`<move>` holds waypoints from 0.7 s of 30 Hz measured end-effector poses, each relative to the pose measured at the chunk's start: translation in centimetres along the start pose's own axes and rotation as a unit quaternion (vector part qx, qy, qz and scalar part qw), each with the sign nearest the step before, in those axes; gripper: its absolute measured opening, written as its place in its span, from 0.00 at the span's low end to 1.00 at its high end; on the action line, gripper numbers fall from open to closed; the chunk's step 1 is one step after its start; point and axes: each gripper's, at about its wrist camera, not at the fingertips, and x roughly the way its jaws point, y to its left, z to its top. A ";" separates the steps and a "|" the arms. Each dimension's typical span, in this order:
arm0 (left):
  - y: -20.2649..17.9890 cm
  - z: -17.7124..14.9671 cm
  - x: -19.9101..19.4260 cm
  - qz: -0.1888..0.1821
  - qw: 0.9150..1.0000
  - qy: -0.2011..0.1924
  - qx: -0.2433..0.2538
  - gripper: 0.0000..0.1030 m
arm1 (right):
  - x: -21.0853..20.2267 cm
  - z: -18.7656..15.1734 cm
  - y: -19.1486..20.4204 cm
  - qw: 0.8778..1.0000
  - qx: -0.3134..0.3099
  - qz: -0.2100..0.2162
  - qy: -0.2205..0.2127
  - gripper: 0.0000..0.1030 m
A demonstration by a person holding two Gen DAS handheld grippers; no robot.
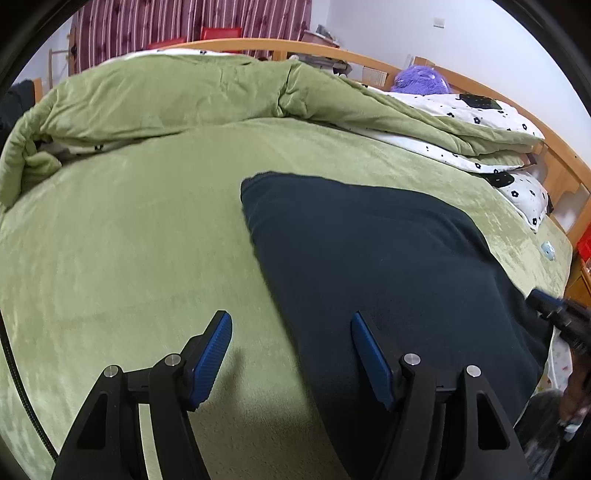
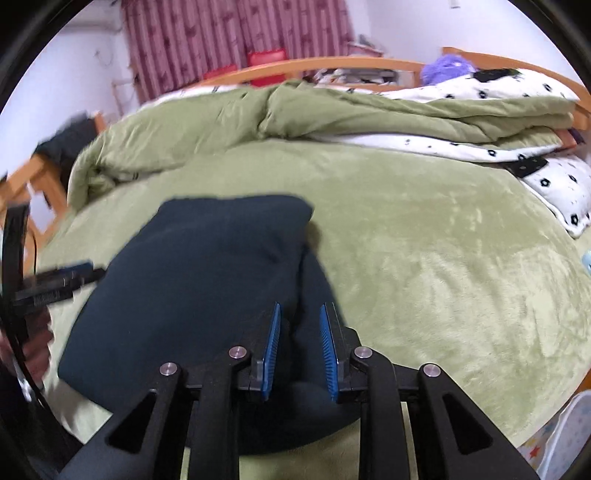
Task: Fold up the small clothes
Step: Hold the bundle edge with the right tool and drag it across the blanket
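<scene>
garment: dark navy cloth [image 1: 388, 266], soft matte knit, folded into a rough rectangle, lies flat on the bed.
bed cover: green plush blanket [image 1: 129, 240], short shiny nap.
quilt: green quilt [image 1: 166, 96], bunched along the far side.
left gripper [image 1: 291, 354]: jaws spread wide, holding nothing, above the garment's left edge.
right gripper [image 2: 299, 347]: jaws narrowed, a raised fold of the garment between the ribbed blue pads [image 2: 273, 343]; firm contact cannot be told.

Garment [image 1: 388, 266] dark navy, plain; blanket [image 1: 129, 240] and quilt [image 1: 166, 96] olive green; pillow [image 1: 528, 195] white with black flowers; curtain [image 1: 184, 22] maroon with pale stripes; gripper pads [image 2: 272, 350] blue on black; bed frame [image 1: 369, 59] light wood; plush [image 1: 421, 79] purple.
</scene>
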 end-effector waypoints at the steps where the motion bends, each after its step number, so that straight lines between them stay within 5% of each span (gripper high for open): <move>1: 0.0 0.0 0.0 -0.001 1.000 0.000 -0.001 0.64 | 0.8 -0.5 0.1 1.000 -0.005 -0.017 0.017 0.21; 5: -0.2 -0.2 0.0 0.002 1.000 0.000 0.007 0.64 | 3.3 -2.2 -1.6 0.994 0.023 -0.078 0.068 0.12; 7: -0.5 -0.4 0.0 0.008 1.000 0.000 0.012 0.64 | 3.6 -2.4 -2.8 0.993 0.049 -0.070 0.080 0.12; 16: -0.6 -0.8 -0.6 0.004 1.000 -0.001 0.009 0.64 | -2.4 -0.9 -0.3 0.997 0.045 -0.051 -0.021 0.15; 19: -0.8 -1.5 -1.5 -0.008 1.000 -0.004 0.007 0.64 | -3.5 -0.6 2.6 0.998 0.001 -0.045 -0.047 0.31; 21: -1.1 -2.3 -2.2 -0.023 1.000 -0.006 0.010 0.64 | -3.4 -0.5 3.7 0.997 -0.024 -0.053 -0.051 0.32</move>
